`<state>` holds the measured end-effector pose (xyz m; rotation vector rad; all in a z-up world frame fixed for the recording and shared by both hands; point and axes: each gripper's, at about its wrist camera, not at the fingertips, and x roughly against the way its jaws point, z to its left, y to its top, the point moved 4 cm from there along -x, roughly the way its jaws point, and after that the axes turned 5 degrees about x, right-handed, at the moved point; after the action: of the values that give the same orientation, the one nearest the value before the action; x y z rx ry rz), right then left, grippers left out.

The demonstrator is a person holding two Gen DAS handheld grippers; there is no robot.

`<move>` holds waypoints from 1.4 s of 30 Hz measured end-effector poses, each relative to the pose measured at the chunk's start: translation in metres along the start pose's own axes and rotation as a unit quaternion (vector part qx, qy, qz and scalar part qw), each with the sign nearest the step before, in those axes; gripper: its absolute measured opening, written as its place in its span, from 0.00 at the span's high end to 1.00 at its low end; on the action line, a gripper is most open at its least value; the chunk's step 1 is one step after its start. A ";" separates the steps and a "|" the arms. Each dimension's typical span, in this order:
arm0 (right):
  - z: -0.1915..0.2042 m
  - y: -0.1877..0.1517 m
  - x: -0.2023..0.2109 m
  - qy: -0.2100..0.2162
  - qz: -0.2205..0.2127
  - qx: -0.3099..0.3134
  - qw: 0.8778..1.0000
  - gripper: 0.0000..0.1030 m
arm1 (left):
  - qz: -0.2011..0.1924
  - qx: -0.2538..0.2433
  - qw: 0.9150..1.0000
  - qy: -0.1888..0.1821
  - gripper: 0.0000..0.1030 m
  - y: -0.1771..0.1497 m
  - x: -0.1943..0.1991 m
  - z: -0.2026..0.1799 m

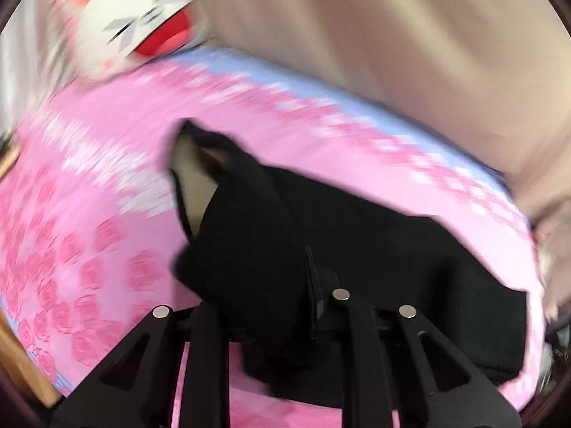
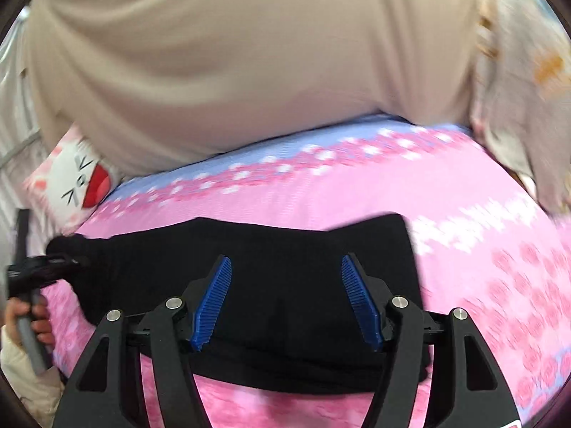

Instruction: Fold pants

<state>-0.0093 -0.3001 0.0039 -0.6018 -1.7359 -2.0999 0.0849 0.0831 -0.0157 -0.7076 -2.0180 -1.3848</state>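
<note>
step: mid-fold, black pants [image 2: 249, 278] on bed [image 2: 464, 235] | left gripper [image 1: 314, 306] jaws clenched on pants | right gripper [image 2: 285, 297] jaws released above them | next: carry held edge over, lay flat

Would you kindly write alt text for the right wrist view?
The right gripper hovers open over black pants lying on a pink floral bedsheet. At far left, the left gripper pinches the pants' end.

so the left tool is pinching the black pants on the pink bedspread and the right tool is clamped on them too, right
Not quite. The right tool is open, its blue pads spread above the black pants, as the right wrist view shows. The left tool does pinch them on the pink bedspread.
</note>
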 end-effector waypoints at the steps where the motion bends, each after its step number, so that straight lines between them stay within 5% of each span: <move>1: -0.011 -0.003 0.003 -0.002 -0.001 -0.013 1.000 0.38 | -0.006 -0.027 0.999 -0.024 0.83 -0.003 0.011 -0.029; 6: -0.040 -0.017 0.012 -0.005 -0.003 -0.042 0.999 0.36 | 0.015 -0.163 0.980 -0.113 0.82 -0.059 0.027 -0.169; 11: -0.056 -0.032 0.014 -0.009 0.020 -0.042 0.999 0.34 | 0.086 -0.260 0.958 -0.082 0.68 -0.136 -0.011 -0.232; 15: -0.059 -0.036 0.017 0.001 0.029 -0.037 0.999 0.32 | 0.075 -0.264 0.958 -0.088 0.44 -0.145 0.006 -0.223; 19: -0.039 -0.031 0.006 0.082 0.040 -0.049 0.995 0.31 | 0.009 -0.223 0.969 -0.109 0.14 -0.110 0.050 -0.187; 23: -0.003 -0.029 -0.022 0.133 0.074 -0.026 0.988 0.30 | -0.074 -0.175 0.981 -0.037 0.09 -0.062 0.072 -0.137; 28: 0.033 -0.041 -0.066 0.135 0.128 -0.009 0.982 0.30 | -0.070 -0.109 0.992 0.000 0.09 -0.030 0.055 -0.086; 31: 0.052 -0.041 -0.073 0.089 0.118 0.026 0.989 0.69 | -0.072 -0.097 0.992 0.019 0.09 -0.027 0.049 -0.071; 34: 0.061 -0.014 -0.045 0.115 0.074 0.034 0.990 0.72 | -0.062 -0.095 0.993 0.017 0.09 -0.028 0.046 -0.069; 38: 0.028 0.023 0.009 0.088 0.017 0.041 0.995 0.72 | -0.053 -0.104 0.993 -0.003 0.09 -0.036 0.048 -0.076; 42: -0.042 -0.001 0.008 -0.001 0.051 0.009 0.999 0.70 | -0.020 -0.127 0.992 -0.016 0.08 -0.056 0.027 -0.097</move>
<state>-0.0208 -0.3415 0.0006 -0.6739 -1.6869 -2.0125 0.0435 -0.0235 -0.0038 -0.8062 -1.9095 -1.6836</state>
